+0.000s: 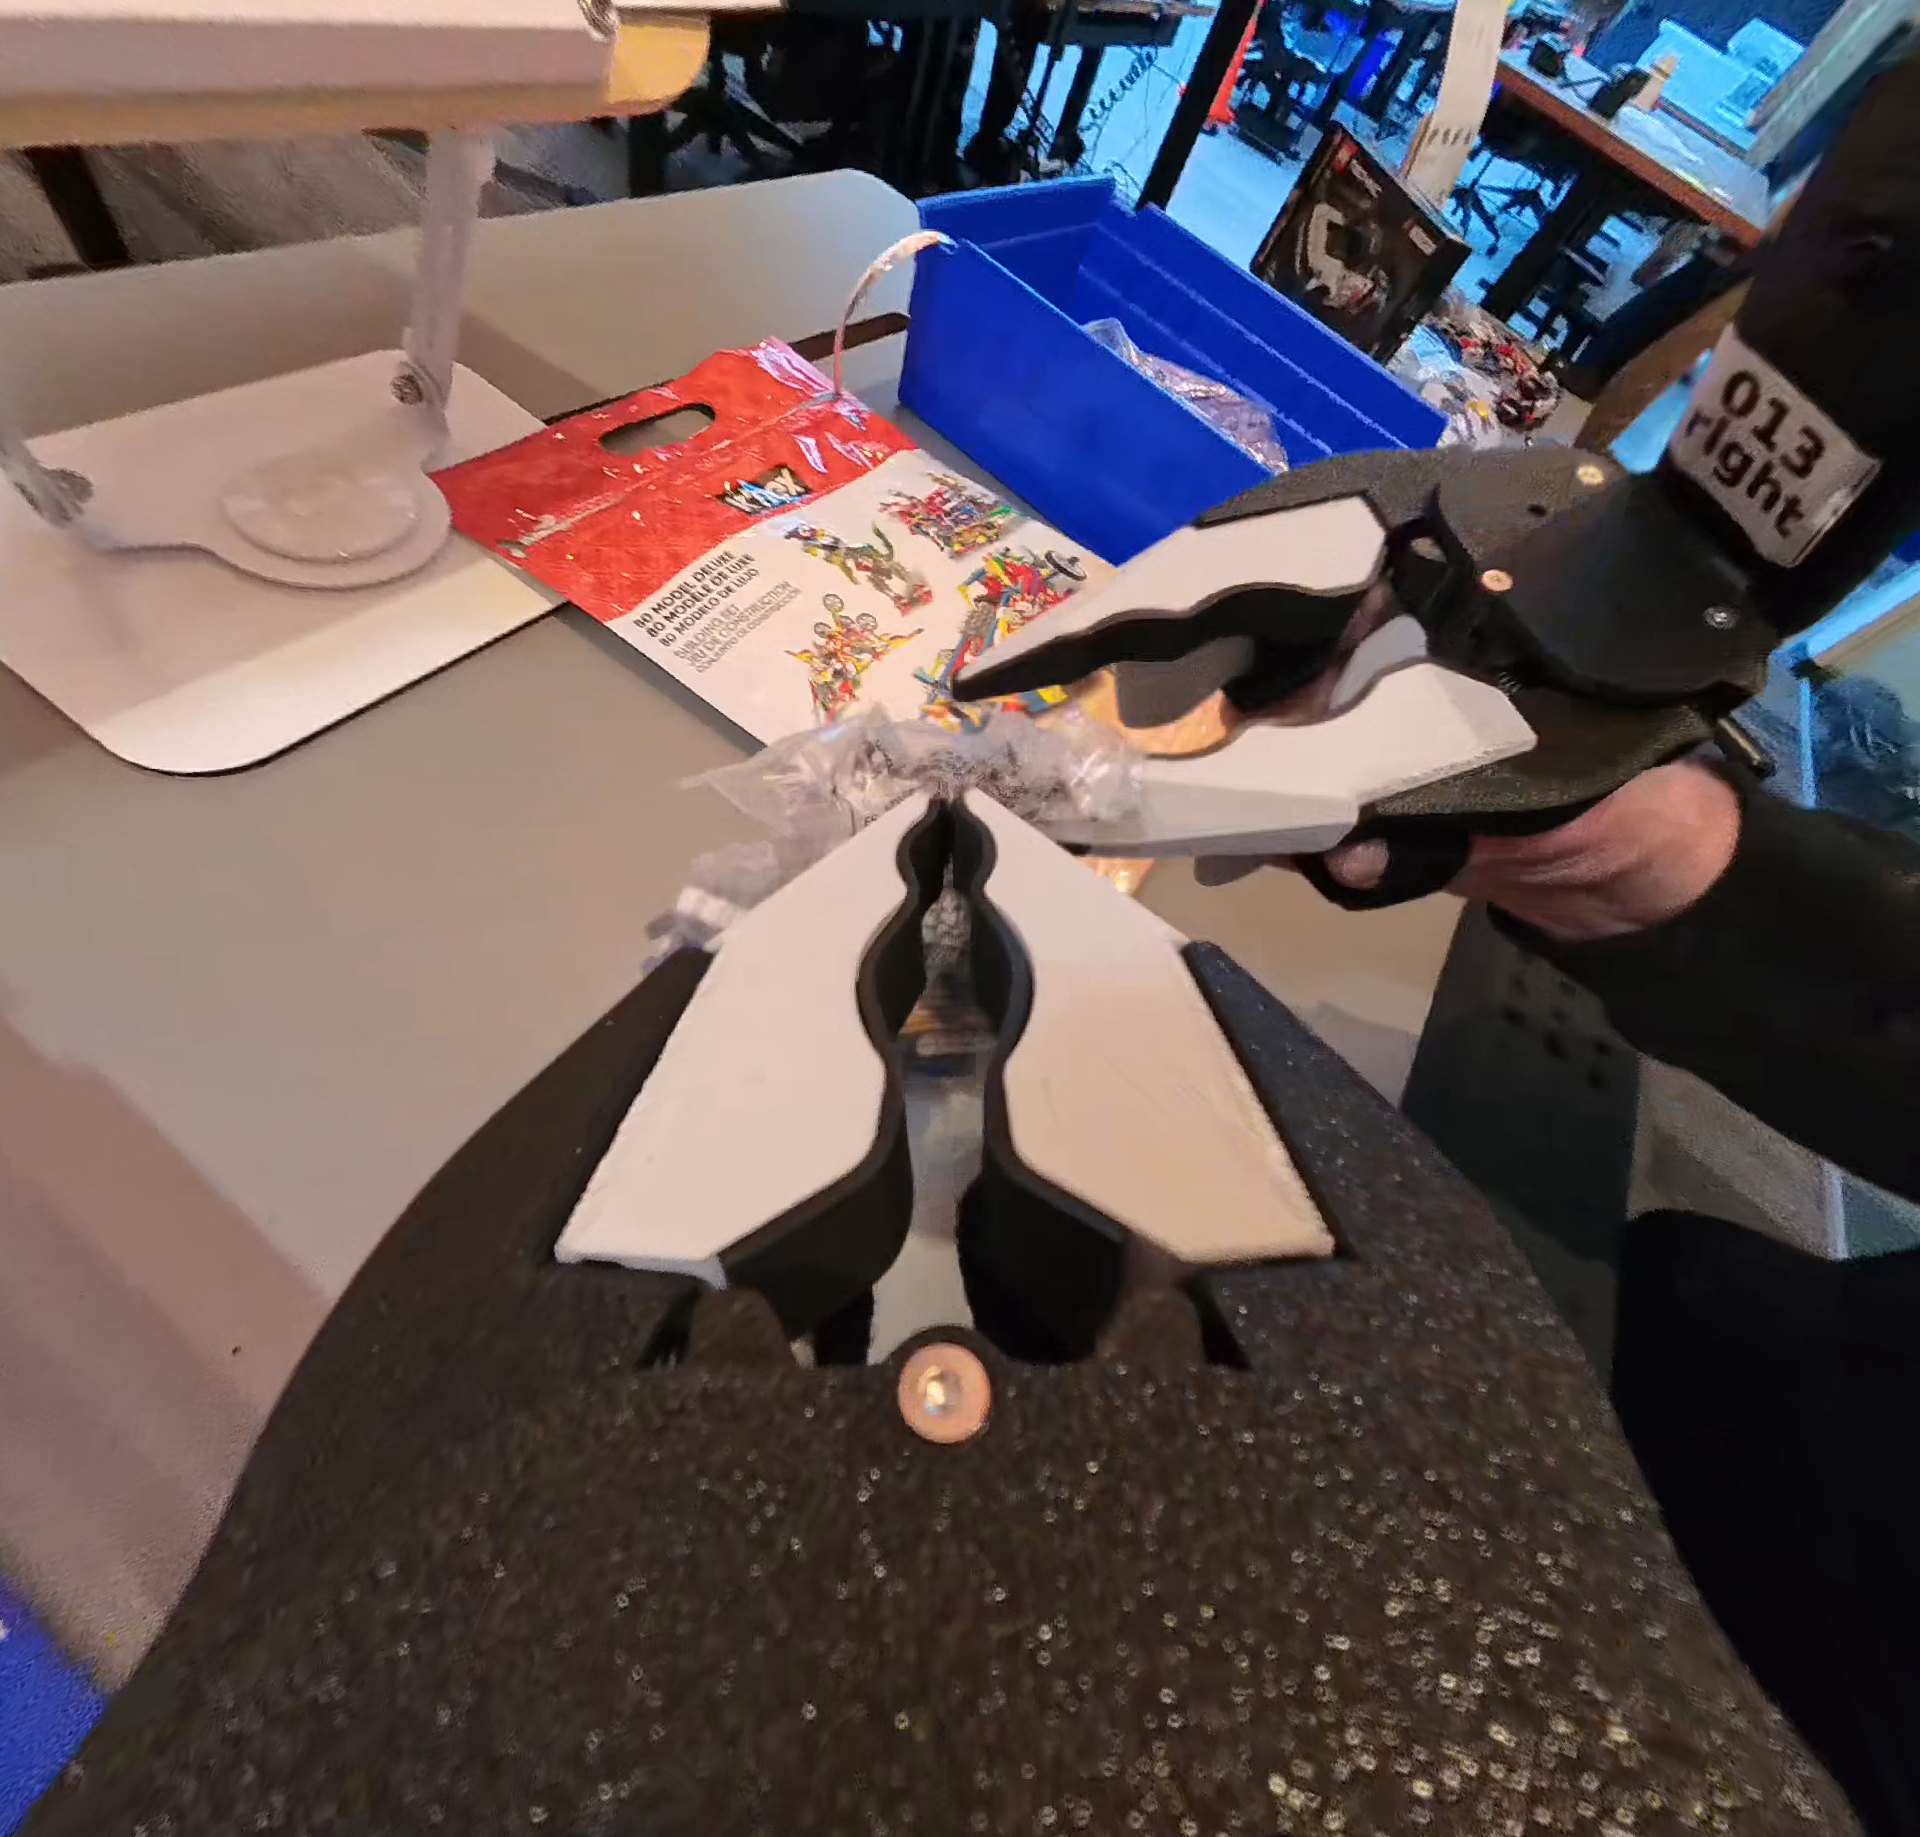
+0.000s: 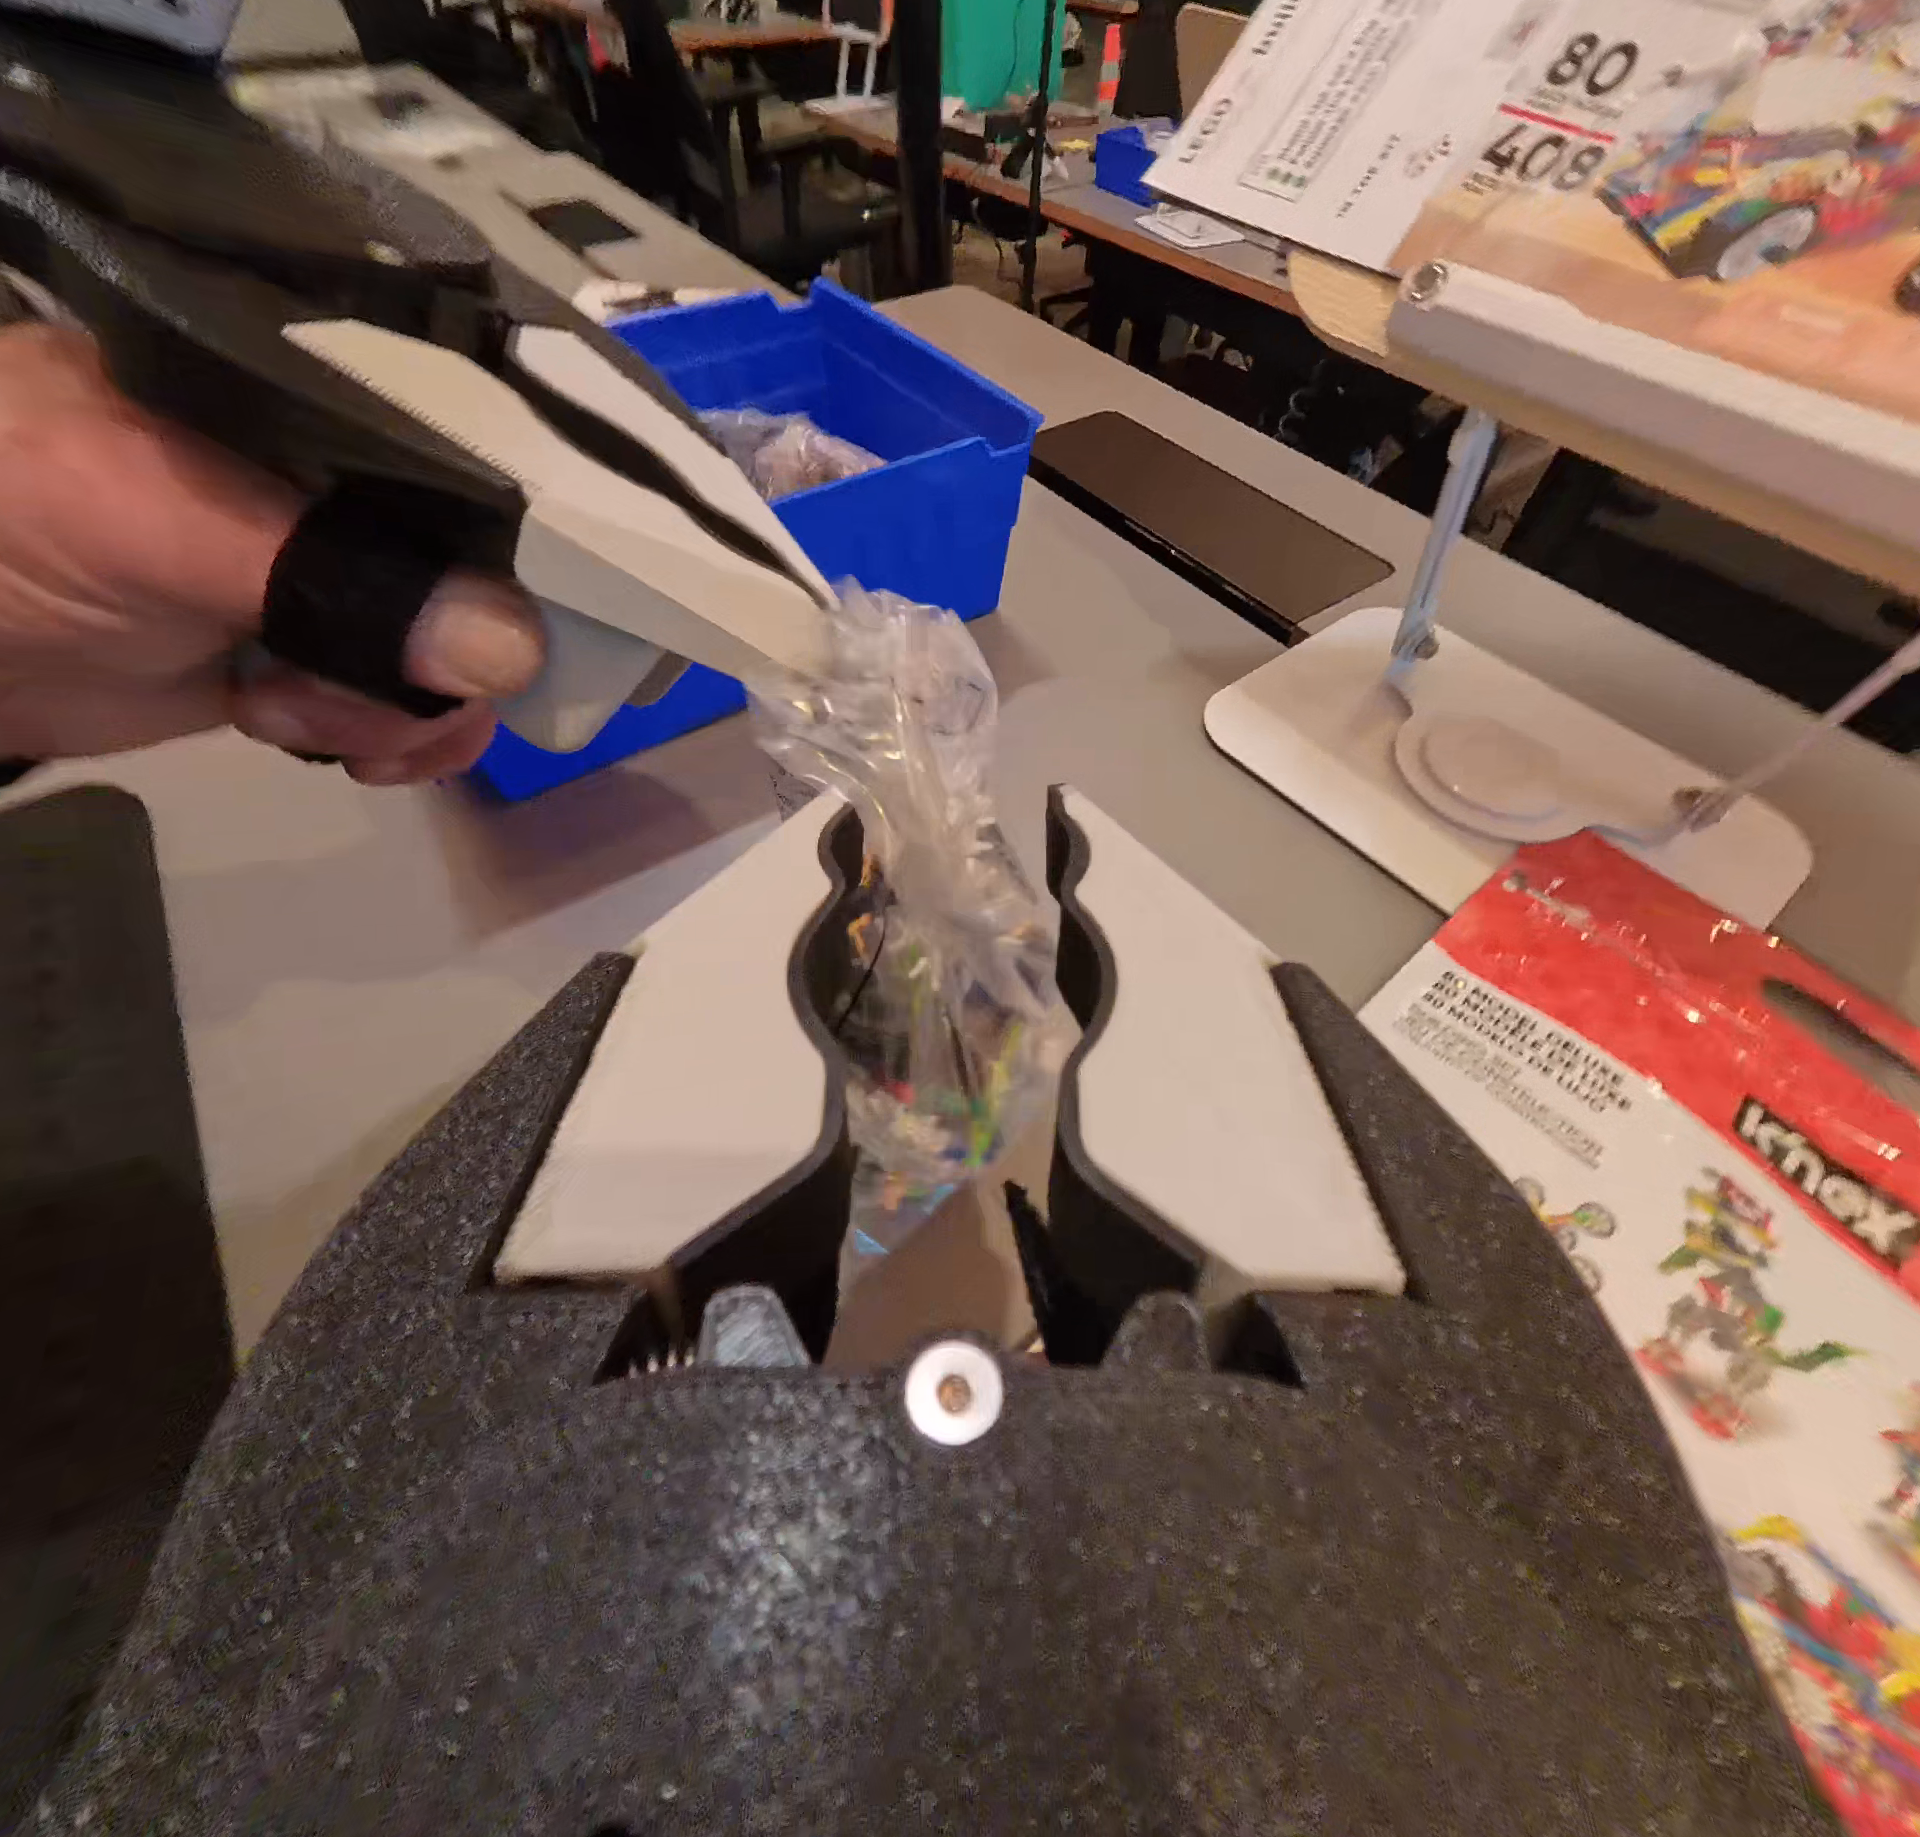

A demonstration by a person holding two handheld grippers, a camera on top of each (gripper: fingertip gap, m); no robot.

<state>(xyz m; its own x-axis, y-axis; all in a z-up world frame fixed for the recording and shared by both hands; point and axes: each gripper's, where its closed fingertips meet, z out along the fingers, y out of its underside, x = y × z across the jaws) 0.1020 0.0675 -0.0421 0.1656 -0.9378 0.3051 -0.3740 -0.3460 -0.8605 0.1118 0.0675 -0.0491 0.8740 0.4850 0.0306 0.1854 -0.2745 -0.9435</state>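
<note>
A clear plastic bag (image 1: pixel 831 764) of small coloured toy parts hangs above the grey table (image 1: pixel 364 904). My left gripper (image 1: pixel 945 813) is shut on the bag's crumpled top. In the right wrist view the left gripper (image 2: pixel 826 608) comes in from the upper left and pinches the top of the bag (image 2: pixel 914 727). My right gripper (image 2: pixel 951 805) is open, and the lower part of the bag hangs between its white fingers (image 2: pixel 1195 1060). In the left wrist view the right gripper (image 1: pixel 997 764) reaches in from the right, its jaws apart around the bag.
A blue bin (image 1: pixel 1039 405) (image 2: pixel 914 520) behind holds another clear bag. A red-and-white toy package (image 1: pixel 748 561) (image 2: pixel 1662 1112) lies flat on the table. A white stand base (image 1: pixel 260 561) (image 2: pixel 1455 748) carries a booklet (image 2: pixel 1558 125) overhead. A dark panel (image 2: pixel 1195 520) is set into the table. Left and right tips are no more than a few centimetres apart.
</note>
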